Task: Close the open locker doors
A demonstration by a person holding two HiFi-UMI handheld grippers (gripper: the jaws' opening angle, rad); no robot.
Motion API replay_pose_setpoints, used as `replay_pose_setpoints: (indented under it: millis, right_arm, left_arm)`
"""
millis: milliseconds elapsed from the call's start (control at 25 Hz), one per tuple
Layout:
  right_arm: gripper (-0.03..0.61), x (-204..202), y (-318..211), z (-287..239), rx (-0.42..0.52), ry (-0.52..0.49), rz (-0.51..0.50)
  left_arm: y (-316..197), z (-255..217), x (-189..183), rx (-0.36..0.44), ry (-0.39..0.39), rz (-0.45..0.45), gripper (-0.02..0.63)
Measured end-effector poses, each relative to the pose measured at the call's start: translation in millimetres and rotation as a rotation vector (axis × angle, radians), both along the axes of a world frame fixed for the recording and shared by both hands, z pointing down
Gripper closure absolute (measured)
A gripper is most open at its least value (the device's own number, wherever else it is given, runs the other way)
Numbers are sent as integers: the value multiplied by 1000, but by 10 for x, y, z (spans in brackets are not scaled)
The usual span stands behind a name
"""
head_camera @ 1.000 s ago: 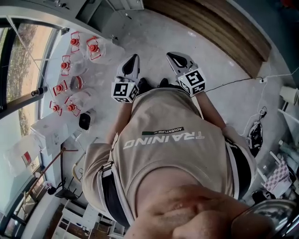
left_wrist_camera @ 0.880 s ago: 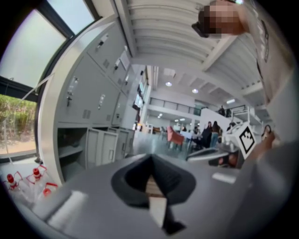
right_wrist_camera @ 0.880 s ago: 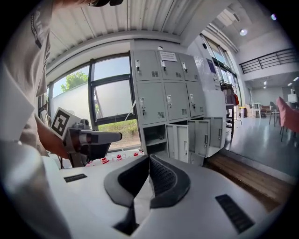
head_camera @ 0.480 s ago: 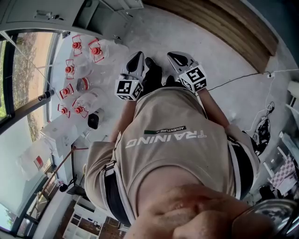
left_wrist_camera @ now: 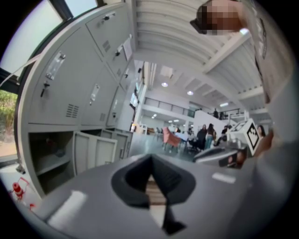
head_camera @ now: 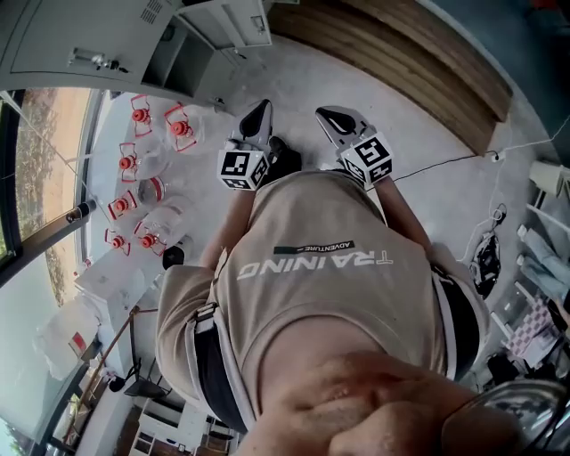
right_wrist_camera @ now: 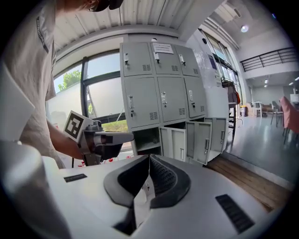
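A bank of grey lockers (right_wrist_camera: 161, 79) stands ahead in the right gripper view. Its bottom row has two doors swung open, one (right_wrist_camera: 174, 143) in the middle and one (right_wrist_camera: 206, 140) at the right, beside an open compartment (right_wrist_camera: 145, 139). In the left gripper view the same open compartment (left_wrist_camera: 50, 156) and doors (left_wrist_camera: 96, 151) lie at the lower left. In the head view the lockers (head_camera: 85, 36) and an open door (head_camera: 239, 21) sit at the top left. My left gripper (head_camera: 257, 112) and right gripper (head_camera: 329, 115) are held side by side before the person's body, both shut and holding nothing, well short of the doors.
Several clear water bottles with red caps (head_camera: 141, 160) stand on the floor by the window, left of the grippers. A wooden floor strip (head_camera: 401, 53) runs at the upper right, and a cable (head_camera: 445, 161) crosses the concrete. People (left_wrist_camera: 206, 135) stand far off in the hall.
The head view has shifted, so the lockers and an open door now show more fully at the top left. Both grippers keep their places side by side and stay shut.
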State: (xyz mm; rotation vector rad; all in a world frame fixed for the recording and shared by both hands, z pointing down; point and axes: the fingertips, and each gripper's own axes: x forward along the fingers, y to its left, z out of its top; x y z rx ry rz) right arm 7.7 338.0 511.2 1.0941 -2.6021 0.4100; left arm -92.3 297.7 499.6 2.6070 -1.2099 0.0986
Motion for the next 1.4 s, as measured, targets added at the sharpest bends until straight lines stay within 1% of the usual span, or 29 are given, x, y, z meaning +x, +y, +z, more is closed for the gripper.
replay_pose_setpoints:
  millis: [120, 160, 280, 320, 400, 480, 640, 760, 880, 960, 1120, 1240, 1400]
  right_arm:
    - [565, -52, -360, -54, 28, 6, 54]
    - [565, -85, -505, -90, 46, 9, 74]
    - [565, -193, -865, -204, 87, 14, 130]
    - [565, -229, -943, -232, 94, 15, 138]
    - [565, -285, -1056, -243, 103, 28, 138]
    - [565, -306, -1130, -210, 103, 49, 137]
    - [565, -264, -1170, -130, 76, 61, 147]
    - [565, -194, -1286, -43, 49, 55, 154]
    - [565, -183, -1453, 69, 23, 42, 128]
    - [565, -201, -1653, 128, 16, 23, 101]
    - [565, -190, -2208, 101, 64, -16, 59]
    - [565, -214, -2698, 74, 77, -25, 7]
    - [565, -264, -3307, 33, 87, -34, -80]
  left_arm:
    - [-279, -73, -110, 27, -7, 7, 609]
    - [-359, -84, -158, 44, -30, 15, 609]
    - [-486, -74, -217, 131, -156, 81, 609]
    - [-518, -61, -214, 141, -165, 104, 609]
    - [-635, -23, -217, 118, -111, 123, 609]
    - [-803, 13, -243, 83, -57, 108, 609]
    - [-978, -3, -247, 84, -66, 94, 609]
    - [-1105, 31, -223, 60, -52, 83, 609]
    - [-1225, 87, -241, 37, -60, 56, 609]
    - [-1361, 104, -288, 28, -73, 27, 609]
    - [-1708, 155, -396, -7, -107, -73, 609]
    - [-1987, 137, -476, -35, -92, -149, 609]
    - [-2387, 118, -489, -51, -74, -224, 609]
